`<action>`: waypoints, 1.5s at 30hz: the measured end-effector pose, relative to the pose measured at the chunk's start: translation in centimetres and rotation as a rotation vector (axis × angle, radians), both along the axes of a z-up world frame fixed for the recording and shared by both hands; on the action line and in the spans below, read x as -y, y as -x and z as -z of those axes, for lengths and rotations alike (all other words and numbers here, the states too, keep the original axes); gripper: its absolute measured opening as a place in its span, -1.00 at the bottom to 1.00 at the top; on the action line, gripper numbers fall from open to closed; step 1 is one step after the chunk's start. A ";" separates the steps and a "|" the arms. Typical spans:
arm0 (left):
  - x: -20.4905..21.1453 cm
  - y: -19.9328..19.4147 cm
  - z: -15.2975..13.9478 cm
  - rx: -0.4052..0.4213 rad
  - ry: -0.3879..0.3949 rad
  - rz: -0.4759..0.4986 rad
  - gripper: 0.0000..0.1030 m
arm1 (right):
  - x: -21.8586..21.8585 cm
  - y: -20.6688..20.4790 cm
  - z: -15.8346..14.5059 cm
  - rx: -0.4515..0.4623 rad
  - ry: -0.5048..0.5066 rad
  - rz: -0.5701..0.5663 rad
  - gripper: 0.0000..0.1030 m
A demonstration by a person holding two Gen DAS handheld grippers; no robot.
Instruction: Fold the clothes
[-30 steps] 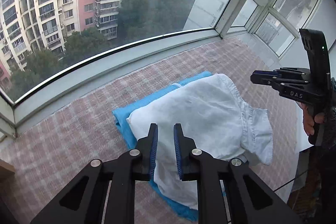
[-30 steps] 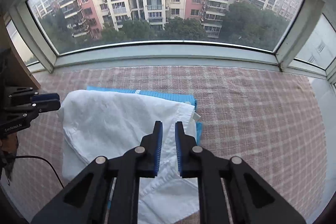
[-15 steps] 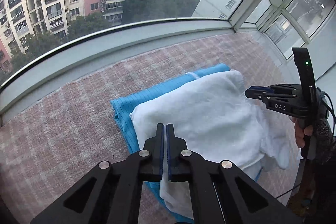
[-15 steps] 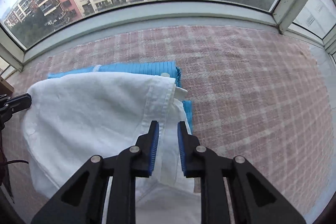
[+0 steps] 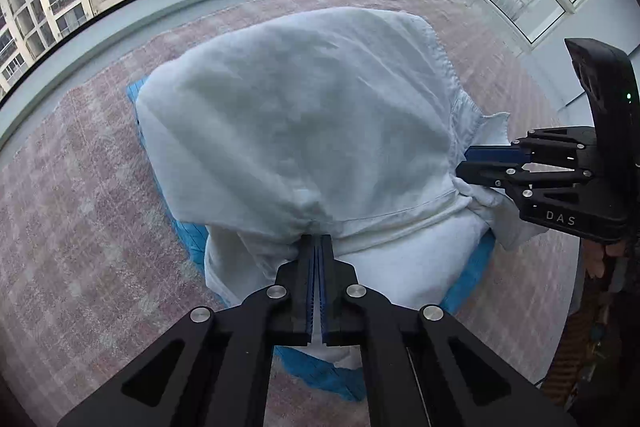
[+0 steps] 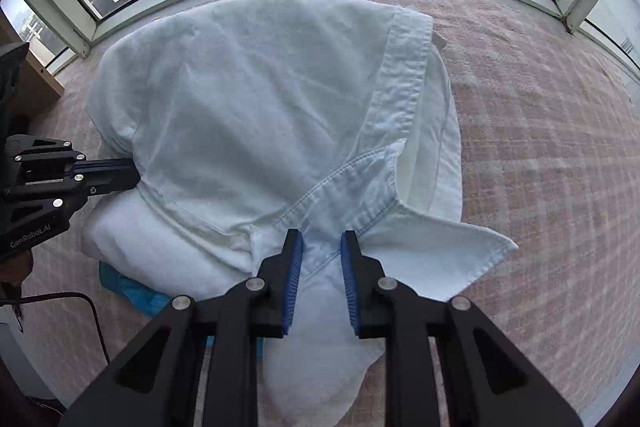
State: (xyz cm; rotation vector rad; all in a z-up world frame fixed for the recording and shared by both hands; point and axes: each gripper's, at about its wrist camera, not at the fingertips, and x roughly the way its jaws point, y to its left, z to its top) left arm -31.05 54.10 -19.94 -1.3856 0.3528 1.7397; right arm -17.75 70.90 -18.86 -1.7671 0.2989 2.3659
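Pinching white shirt [image 5: 304, 131] hem, left gripper [image 5: 318, 247] jaws clenched on fabric; right gripper [image 6: 322, 247] jaws just opening, straddling collar, released.

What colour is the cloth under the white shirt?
Blue cloth, seen best in the left wrist view.

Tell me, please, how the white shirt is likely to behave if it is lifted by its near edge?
Probably floppy: the white shirt already drapes and creases over the blue garment. Its collar looks stiffer and may hold shape. Likely light; the layers could slide apart.
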 end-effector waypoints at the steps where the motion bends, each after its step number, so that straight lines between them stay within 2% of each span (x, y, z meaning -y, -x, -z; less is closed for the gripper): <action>1: 0.2 -0.3 -0.9 -0.020 -0.013 -0.005 -0.98 | 0.2 -0.1 -0.5 -0.015 -0.003 0.016 -0.60; 3: 1.1 -1.2 -3.2 -0.051 -0.059 -0.022 -0.95 | 0.7 -0.9 -2.2 -0.065 -0.001 0.043 -0.60; 5: 2.4 -2.3 -5.7 -0.081 -0.102 -0.045 -0.78 | 1.8 -2.3 -4.3 -0.133 0.007 0.069 -0.48; 6: 3.1 -3.0 -6.9 -0.099 -0.117 -0.056 -0.73 | 2.6 -3.0 -5.2 -0.160 0.004 0.077 -0.24; 7: 4.0 -3.7 -8.0 -0.122 -0.123 -0.065 -0.58 | 3.6 -3.8 -6.1 -0.187 0.002 0.077 -0.10; 8: 4.9 -4.5 -8.9 -0.143 -0.123 -0.074 -0.43 | 4.7 -4.6 -7.0 -0.211 -0.001 0.076 -0.09; 11: 8.4 -7.0 -11.4 -0.174 -0.132 -0.103 -0.37 | 8.4 -6.9 -9.6 -0.260 -0.024 0.086 -0.09; 14: 12.4 -9.1 -13.3 -0.202 -0.148 -0.156 -0.20 | 12.4 -8.7 -11.4 -0.286 -0.087 0.100 -0.05; 19: 19.8 -14.1 -16.3 -0.298 -0.172 -0.231 0.31 | 18.7 -12.8 -14.4 -0.343 -0.110 0.120 0.04; 21: 22.3 -16.3 -17.5 -0.347 -0.175 -0.246 0.33 | 21.3 -14.6 -15.9 -0.383 -0.140 0.130 0.07; 23: 24.9 -18.5 -18.7 -0.390 -0.181 -0.261 0.47 | 24.0 -16.7 -17.4 -0.413 -0.173 0.138 0.14; 25: 27.3 -20.4 -19.6 -0.387 -0.201 -0.293 0.47 | 26.4 -18.6 -18.6 -0.438 -0.205 0.152 0.17; 28: 30.6 -22.7 -19.8 -0.313 -0.233 -0.370 0.47 | 29.1 -20.8 -19.6 -0.446 -0.258 0.183 0.17; 30: 32.2 -24.1 -19.6 -0.292 -0.221 -0.382 0.47 | 30.8 -22.2 -20.1 -0.459 -0.272 0.199 0.17; 34: 34.4 -26.9 -19.6 -0.353 -0.156 -0.352 0.47 | 33.6 -24.7 -20.5 -0.464 -0.270 0.208 0.18; 40: 38.1 -29.8 -20.0 -0.319 -0.171 -0.337 0.47 | 37.2 -27.5 -20.3 -0.450 -0.283 0.208 0.18; 45: 40.2 -31.8 -20.5 -0.337 -0.178 -0.340 0.47 | 39.2 -29.4 -20.7 -0.456 -0.287 0.209 0.18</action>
